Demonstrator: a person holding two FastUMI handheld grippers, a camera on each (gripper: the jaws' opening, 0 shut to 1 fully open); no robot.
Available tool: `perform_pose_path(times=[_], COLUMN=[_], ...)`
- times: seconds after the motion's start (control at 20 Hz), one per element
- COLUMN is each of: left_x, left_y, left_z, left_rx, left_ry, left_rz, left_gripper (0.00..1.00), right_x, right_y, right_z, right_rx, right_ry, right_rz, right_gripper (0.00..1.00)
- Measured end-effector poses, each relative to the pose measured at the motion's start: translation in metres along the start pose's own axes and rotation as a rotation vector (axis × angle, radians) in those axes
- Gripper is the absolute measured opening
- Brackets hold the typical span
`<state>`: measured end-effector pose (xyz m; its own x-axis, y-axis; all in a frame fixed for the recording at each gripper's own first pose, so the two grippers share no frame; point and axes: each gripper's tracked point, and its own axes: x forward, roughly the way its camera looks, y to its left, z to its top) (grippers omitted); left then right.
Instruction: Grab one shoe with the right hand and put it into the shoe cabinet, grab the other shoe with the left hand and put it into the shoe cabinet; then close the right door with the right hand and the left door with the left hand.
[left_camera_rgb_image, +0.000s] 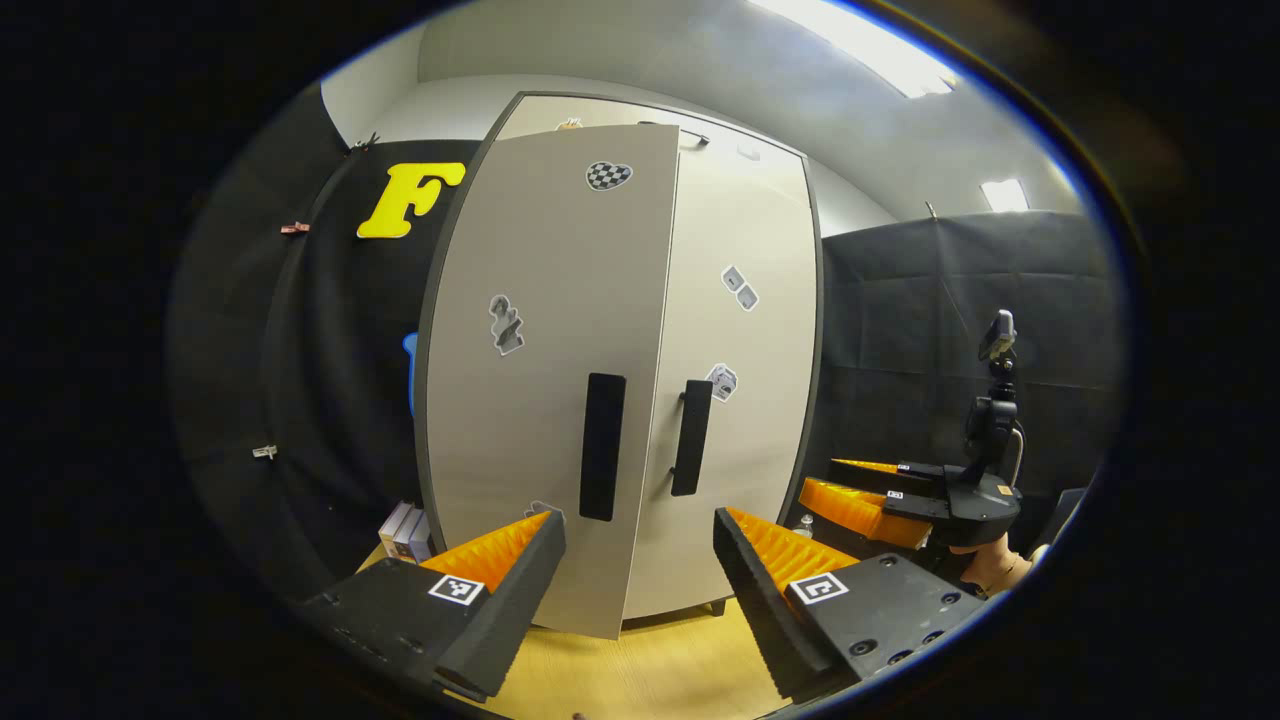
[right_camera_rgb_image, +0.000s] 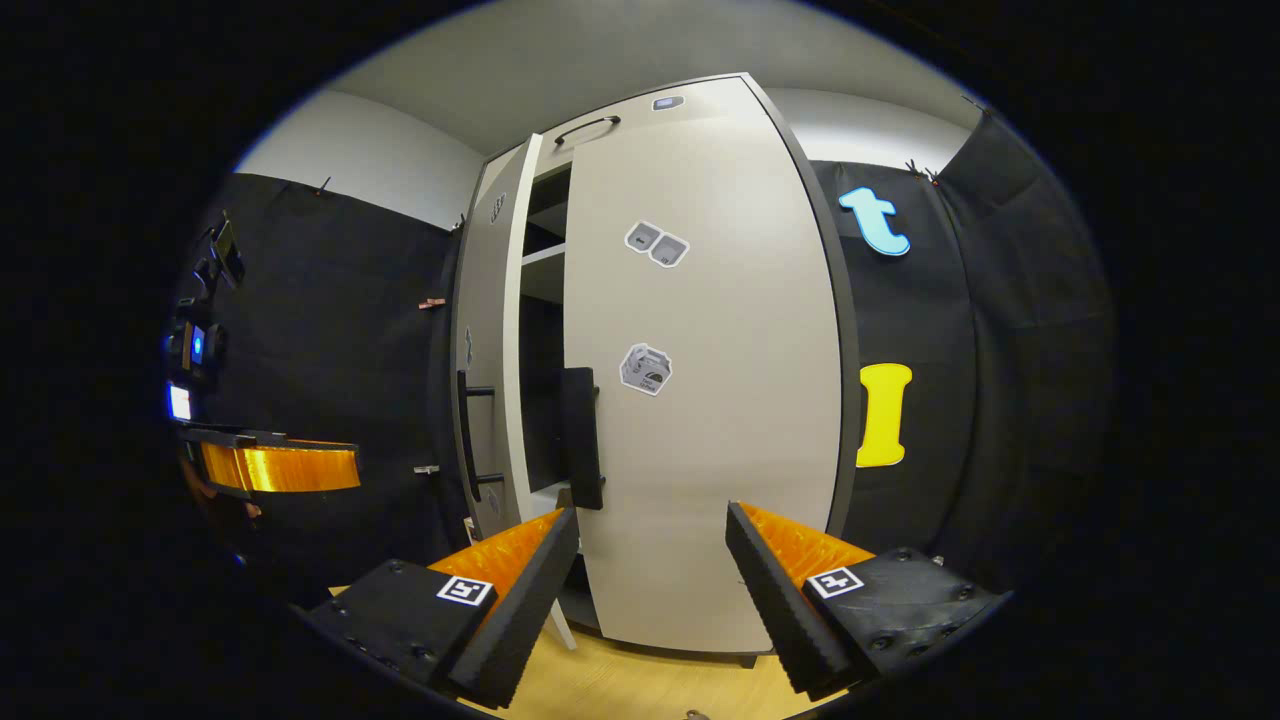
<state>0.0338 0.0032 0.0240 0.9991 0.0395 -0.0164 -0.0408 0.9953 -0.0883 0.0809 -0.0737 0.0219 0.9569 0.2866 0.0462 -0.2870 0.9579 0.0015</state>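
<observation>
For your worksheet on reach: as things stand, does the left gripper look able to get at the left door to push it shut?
Probably yes. The left gripper is open and faces the left door, which stands ajar with nothing between them. The right door looks closed, and the right gripper sits off to the side.

shoe cabinet, one door shut, one ajar

the shoe cabinet (left_camera_rgb_image: 640, 360) is a tall pale grey unit with a dark frame, standing upright on a light wooden floor. its right door (right_camera_rgb_image: 720, 400) sits flush and closed, carrying small stickers and a vertical black handle (left_camera_rgb_image: 692, 437). the left door (left_camera_rgb_image: 555, 380) hangs partly open, swung outward (its own black handle (left_camera_rgb_image: 602, 446) is on the edge nearest the gap). through the gap, in the right gripper view, a pale shelf (right_camera_rgb_image: 542, 255) and dark interior show; whether shoes lie inside cannot be told.
</observation>
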Motion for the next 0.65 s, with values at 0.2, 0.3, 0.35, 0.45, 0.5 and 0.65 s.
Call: perform_pose_path(times=[0.2,0.3,0.35,0.45,0.5,0.65], left_x=[0.003,0.004,0.004,0.003,0.003,0.006], left_y=[0.005,0.004,0.002,0.002,0.004,0.005], left_z=[0.004,0.002,0.002,0.003,0.004,0.003], left_rx=[0.006,0.008,0.008,0.01,0.012,0.01], left_ry=[-0.005,-0.006,-0.008,-0.013,-0.014,-0.014], left_rz=[0.0,-0.002,-0.004,-0.011,-0.012,-0.019], left_gripper=[0.95,0.95,0.95,0.95,0.95,0.95], right_x=[-0.006,-0.008,-0.009,-0.013,-0.016,-0.016], right_y=[-0.001,-0.001,-0.001,-0.001,-0.001,-0.002], right_z=[0.002,0.003,0.003,0.004,0.004,0.003], right_rx=[0.001,0.005,0.005,0.0,-0.003,-0.001], right_ry=[-0.003,-0.005,-0.006,-0.003,-0.001,0.005], right_rz=[-0.01,-0.014,-0.014,-0.016,-0.018,-0.022], right_gripper=[0.98,0.98,0.98,0.98,0.98,0.98])
